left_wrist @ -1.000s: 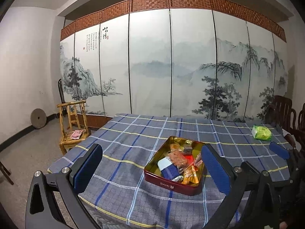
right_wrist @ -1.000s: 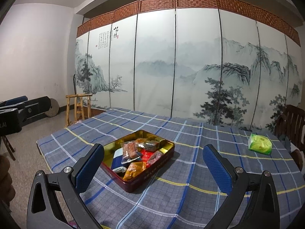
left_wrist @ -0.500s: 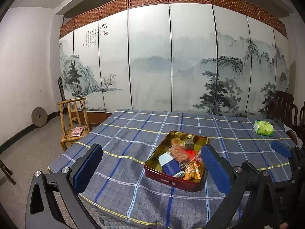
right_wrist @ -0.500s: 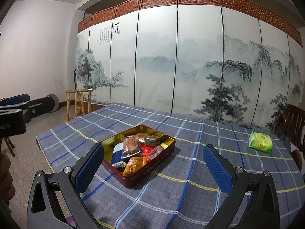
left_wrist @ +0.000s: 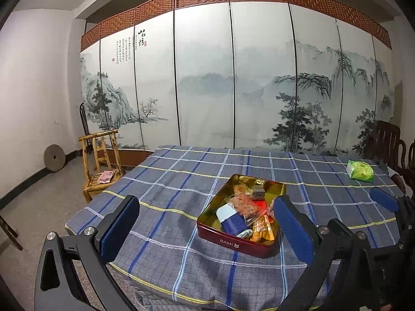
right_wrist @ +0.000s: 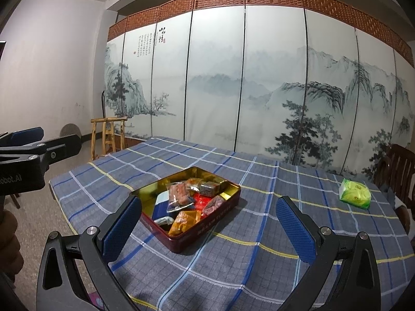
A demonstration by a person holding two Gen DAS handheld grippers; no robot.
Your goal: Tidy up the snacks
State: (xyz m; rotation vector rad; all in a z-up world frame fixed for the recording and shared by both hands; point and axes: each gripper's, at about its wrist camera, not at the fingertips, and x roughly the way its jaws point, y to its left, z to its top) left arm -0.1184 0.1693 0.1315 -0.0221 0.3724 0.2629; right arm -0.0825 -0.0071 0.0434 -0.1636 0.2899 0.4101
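A red tin with a gold inside [left_wrist: 207,213] [right_wrist: 228,203] sits on the plaid-covered table and holds several wrapped snacks, among them a blue-and-white pack [left_wrist: 232,219], an orange packet [right_wrist: 184,219] and a clear bag of reddish snacks [right_wrist: 179,193]. My left gripper [left_wrist: 206,229] is open and empty, held above the table's near edge with the tin between its fingers in view. My right gripper [right_wrist: 208,229] is open and empty, also back from the tin. A green snack pack [left_wrist: 361,170] [right_wrist: 354,193] lies alone at the table's far right.
The table wears a grey-blue plaid cloth [left_wrist: 168,181]. A small wooden chair [left_wrist: 102,165] stands left of the table, dark wooden chairs [right_wrist: 396,171] at the right. A painted folding screen [left_wrist: 207,77] fills the back wall. The other gripper shows at each view's edge.
Both grippers have tilted slightly, so the table and tin sit lower in each view. Both stay open and empty. Nothing on the table has moved.
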